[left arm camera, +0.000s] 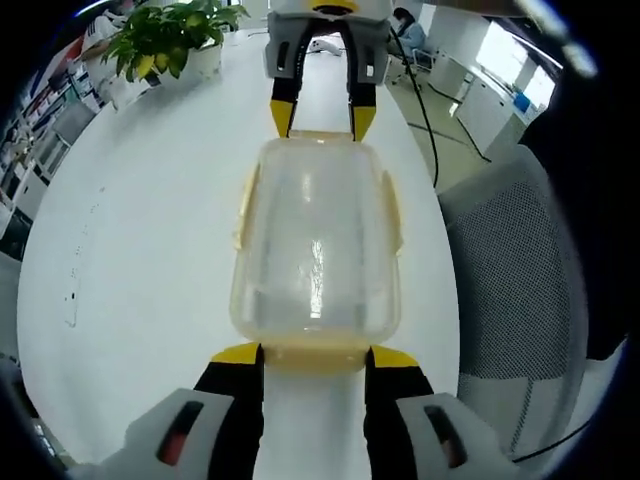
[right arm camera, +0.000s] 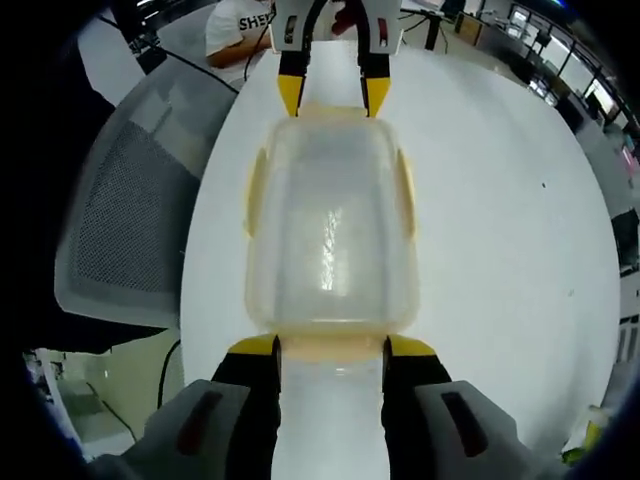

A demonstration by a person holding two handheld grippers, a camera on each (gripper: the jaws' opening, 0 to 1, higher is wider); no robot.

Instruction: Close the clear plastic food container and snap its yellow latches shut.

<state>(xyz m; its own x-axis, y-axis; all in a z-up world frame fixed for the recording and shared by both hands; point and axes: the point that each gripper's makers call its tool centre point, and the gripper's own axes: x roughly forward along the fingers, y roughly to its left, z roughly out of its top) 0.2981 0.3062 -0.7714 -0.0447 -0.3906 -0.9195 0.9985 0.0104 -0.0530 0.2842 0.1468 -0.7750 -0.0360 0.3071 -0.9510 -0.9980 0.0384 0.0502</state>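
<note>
A clear plastic food container (left arm camera: 316,240) (right arm camera: 330,225) lies lengthwise on the white table (left arm camera: 130,250) (right arm camera: 520,230) with its lid on. Pale yellow latches (left arm camera: 245,205) (right arm camera: 405,185) run along its long sides and across both ends. My left gripper (left arm camera: 315,355) (right arm camera: 333,95) is open, its yellow-tipped jaws flanking the near end latch (left arm camera: 315,357) in the left gripper view. My right gripper (right arm camera: 332,348) (left arm camera: 322,118) is open at the opposite end, straddling that end latch (right arm camera: 332,350). Whether the latches are snapped down is unclear.
A grey mesh chair (left arm camera: 510,270) (right arm camera: 130,220) stands beside the table's edge. A potted plant (left arm camera: 165,40) sits at the far end of the table. A black cable (left arm camera: 425,110) hangs past the edge. A person in a white shirt (right arm camera: 235,25) sits beyond.
</note>
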